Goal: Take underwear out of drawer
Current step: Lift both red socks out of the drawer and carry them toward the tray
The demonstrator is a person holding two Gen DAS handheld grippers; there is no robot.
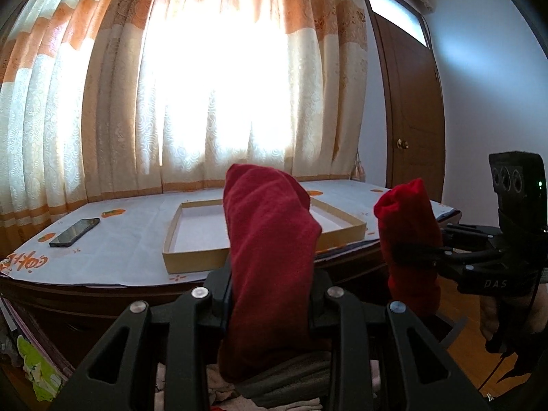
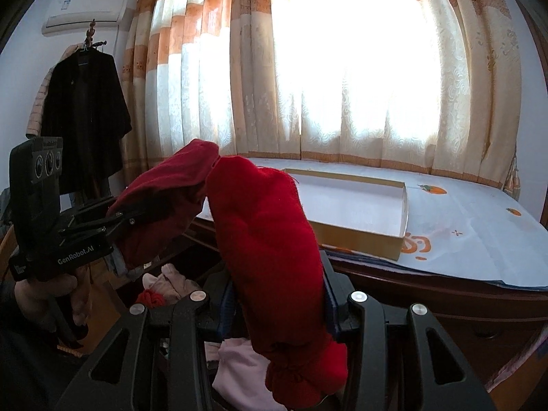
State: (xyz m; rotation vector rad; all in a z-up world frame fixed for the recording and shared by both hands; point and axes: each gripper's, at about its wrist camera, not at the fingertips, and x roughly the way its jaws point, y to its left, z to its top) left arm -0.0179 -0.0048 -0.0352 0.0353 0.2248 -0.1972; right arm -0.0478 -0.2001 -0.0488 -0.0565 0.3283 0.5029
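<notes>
Left gripper (image 1: 270,294) clamped on dark red underwear (image 1: 267,239); right gripper (image 2: 281,304) clamped on brighter red underwear (image 2: 270,239). Both bundles held upright above open drawer (image 2: 178,284), likely to clear its clothes, short of shallow box (image 2: 370,212) beyond

Two rolled pieces of red knit underwear, both lifted clear above the open drawer (image 2: 191,274). Darker maroon roll of soft fabric (image 1: 270,260): upright, top end bulging toward 12 o'clock in the left wrist view, lower end hanging toward 6 o'clock, pinched at its middle. Brighter red roll of fuzzy fabric (image 2: 274,257): tilted, top leaning toward 11 o'clock in the right wrist view, gathered bottom end hanging at 6 o'clock, pinched low on its body. Tops of the two rolls touching or nearly so. Drawer below holding pale pink, grey and red garments in a loose heap.
</notes>
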